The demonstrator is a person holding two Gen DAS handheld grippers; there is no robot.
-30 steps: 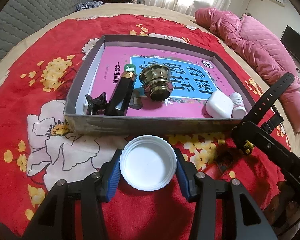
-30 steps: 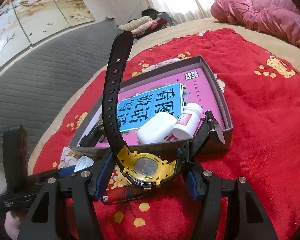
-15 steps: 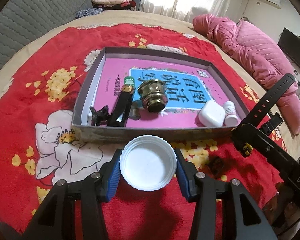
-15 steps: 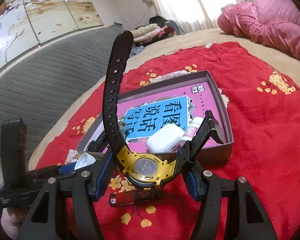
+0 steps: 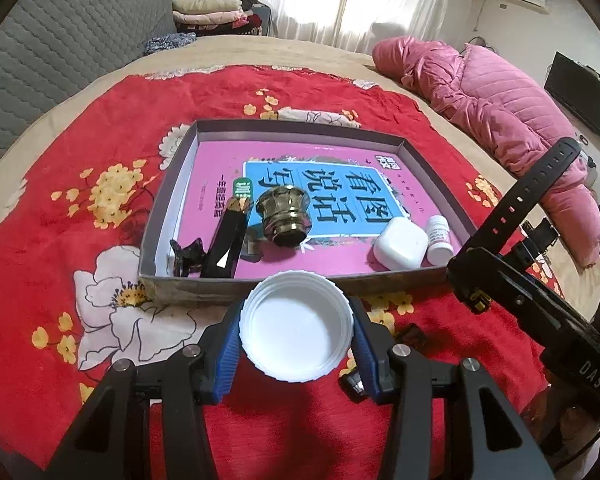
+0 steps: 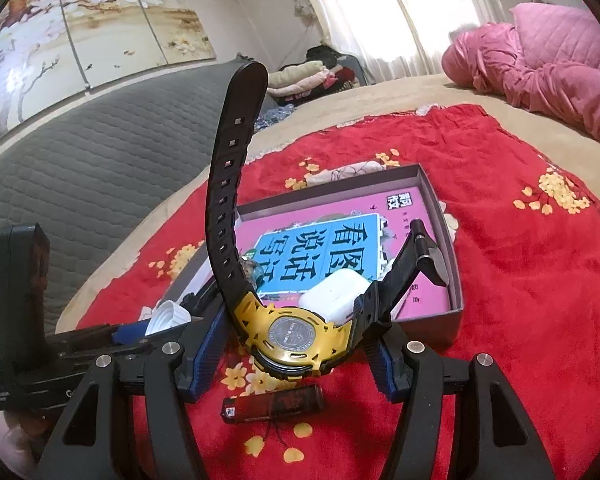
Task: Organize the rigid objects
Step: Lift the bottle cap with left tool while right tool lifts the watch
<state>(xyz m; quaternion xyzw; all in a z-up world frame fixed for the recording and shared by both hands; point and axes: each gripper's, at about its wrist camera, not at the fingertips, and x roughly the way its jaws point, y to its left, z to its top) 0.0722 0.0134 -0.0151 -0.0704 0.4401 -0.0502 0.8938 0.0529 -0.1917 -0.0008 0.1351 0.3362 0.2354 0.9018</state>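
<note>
The left gripper (image 5: 296, 332) has its jaws clenched on a white cap (image 5: 296, 326), open side up, held just in front of the near wall of a shallow box (image 5: 300, 284) on the red flowered blanket (image 5: 100, 128). Inside the box lie a black clip (image 5: 186, 256), a dark tube (image 5: 226, 246), a brass knob (image 5: 284, 216), a white case (image 5: 400, 243) and a small bottle (image 5: 438, 238). The right gripper (image 6: 296, 340) has its jaws grasping a watch (image 6: 296, 336) by its yellow body, strap upright, above a red lighter (image 6: 274, 404).
</note>
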